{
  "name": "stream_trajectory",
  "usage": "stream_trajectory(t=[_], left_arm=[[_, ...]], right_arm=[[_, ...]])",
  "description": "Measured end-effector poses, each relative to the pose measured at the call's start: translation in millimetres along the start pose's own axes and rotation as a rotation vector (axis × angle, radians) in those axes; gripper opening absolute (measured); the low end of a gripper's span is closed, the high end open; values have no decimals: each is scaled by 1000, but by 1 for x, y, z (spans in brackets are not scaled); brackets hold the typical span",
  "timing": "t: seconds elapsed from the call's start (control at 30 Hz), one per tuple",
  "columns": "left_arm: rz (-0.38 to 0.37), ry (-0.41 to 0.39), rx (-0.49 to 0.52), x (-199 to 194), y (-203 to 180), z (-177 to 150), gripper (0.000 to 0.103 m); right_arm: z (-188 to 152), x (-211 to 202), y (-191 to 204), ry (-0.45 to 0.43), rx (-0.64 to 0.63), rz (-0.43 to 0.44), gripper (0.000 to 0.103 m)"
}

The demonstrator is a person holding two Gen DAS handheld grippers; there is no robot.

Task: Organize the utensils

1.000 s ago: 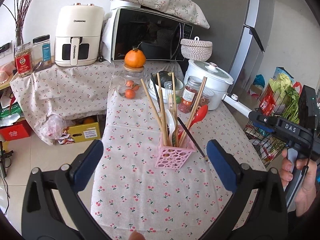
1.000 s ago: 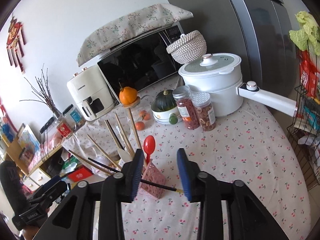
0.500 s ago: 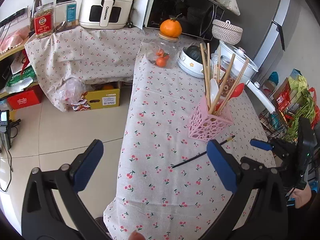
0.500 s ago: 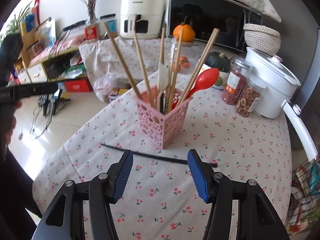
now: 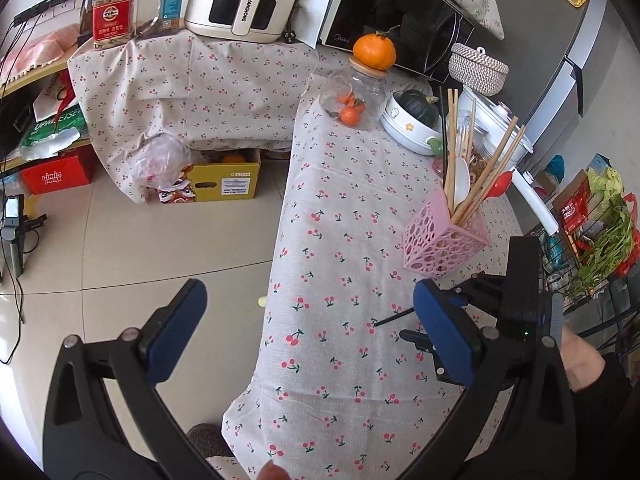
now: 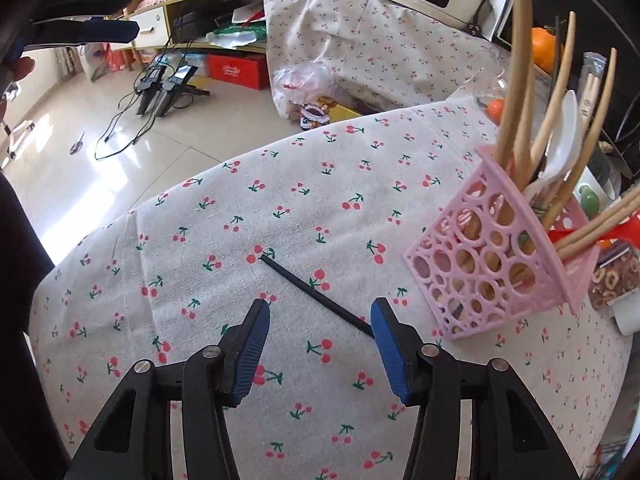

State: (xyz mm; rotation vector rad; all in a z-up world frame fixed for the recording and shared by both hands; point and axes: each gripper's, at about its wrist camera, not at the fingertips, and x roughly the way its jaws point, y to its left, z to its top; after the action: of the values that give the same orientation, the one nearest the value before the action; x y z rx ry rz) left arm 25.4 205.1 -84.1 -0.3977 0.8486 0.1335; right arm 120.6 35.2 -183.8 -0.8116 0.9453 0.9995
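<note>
The left gripper [image 5: 306, 330] is seen with its fingers spread wide and nothing between them, held off the near left corner of the table [image 5: 332, 364], partly over the floor; compared with a second ago its view has swung from the middle of the cloth to that edge, so it is judged to be standing by, not reaching. Further right on the cherry-print cloth, one black chopstick [image 6: 316, 295] is found lying flat and alone, where a second ago it was propped against the pink holder [image 6: 496, 268] with its far end by the rim; it is now well clear of the rim and only near the holder's foot. The right gripper [image 6: 318, 336] has been brought down and rolled level over this stick, and its jaws have just been closing a little, yet the pads are not pressing on anything: the near end of the stick runs in beside the right-hand pad while the rest lies ahead of the gap. To the right, the holder is seen upright with wooden chopsticks, a white spoon [image 6: 560, 148] and a red spoon [image 5: 498, 186] inside. The loose stick is judged the one item left out, and a pinch on it is judged the step in hand
</note>
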Motion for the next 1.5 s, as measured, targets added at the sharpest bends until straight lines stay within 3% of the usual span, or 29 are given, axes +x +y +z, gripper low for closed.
stream_trajectory(t=[0.13,0.27,0.37,0.47,0.6,0.8,0.97,1.3,1.5], left_arm=[[5,13,-14,3,9,0,102],[-18,27,-14,4,8,0,102],[-29,28,-2,2,4,-1,102],[-36,30,9,3,1,-2,102],[-35,40,39,6,-8,-7,102],[-26,51,85,11,-20,-11,102],[-35,46,115,9,-32,-14,102],[-55,35,157,7,-54,-15,102],[-43,7,188,6,-66,-14,102]], right_arm=[[4,8,2,23,-5,48,25],[0,6,5,83,14,33,17],[-10,3,2,164,105,50,11],[-20,-3,2,219,168,69,9],[-23,-5,12,203,111,20,11],[-24,-7,16,175,129,-1,7],[-35,-30,10,67,211,-20,7],[-60,-142,1,-304,404,-110,5],[-70,-190,11,-469,463,-162,5]])
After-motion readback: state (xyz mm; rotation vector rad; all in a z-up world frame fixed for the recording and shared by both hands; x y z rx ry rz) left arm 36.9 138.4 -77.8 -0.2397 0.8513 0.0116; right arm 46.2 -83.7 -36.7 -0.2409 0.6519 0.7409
